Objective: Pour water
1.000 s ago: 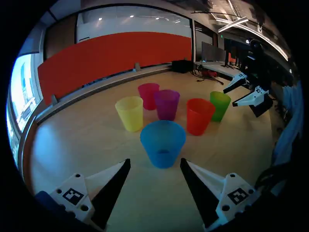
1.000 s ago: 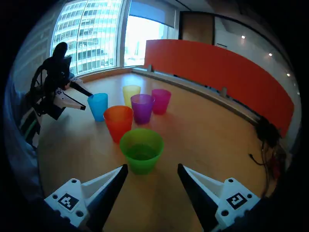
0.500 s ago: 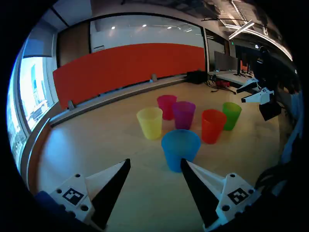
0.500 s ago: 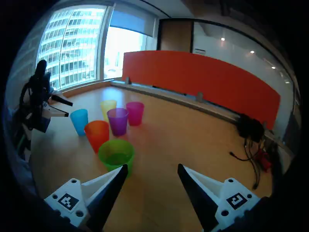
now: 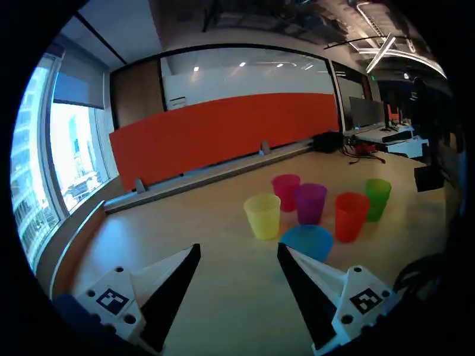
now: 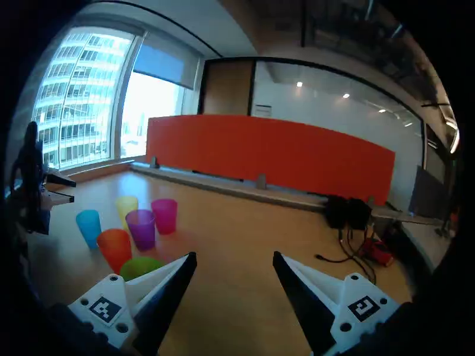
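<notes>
Six plastic cups stand upright on a pale wooden bench (image 5: 178, 225), mouths up and long axes vertical, in a loose cluster.

In the left gripper view, the left gripper (image 5: 237, 246) is spread wide, its two fingers holding and touching nothing, with bare bench in the gap. The blue cup (image 5: 306, 240) sits at about 3 o'clock from the gap, its lower part hidden behind the right-hand finger. Beyond it, toward 2 o'clock, are the yellow cup (image 5: 262, 216), pink cup (image 5: 286, 191), purple cup (image 5: 311, 203), orange cup (image 5: 351, 216) and green cup (image 5: 377, 199).

In the right gripper view, the right gripper (image 6: 234, 255) is likewise wide apart and empty. Here the cluster lies off toward 9 o'clock: the green cup is nearest, partly covered by the left-hand finger, with the orange, purple, pink, yellow and blue cups farther off.

A long orange wall panel (image 5: 225, 130) runs behind the bench, and dark cables (image 6: 350, 237) lie at about 2 o'clock in the right gripper view.
</notes>
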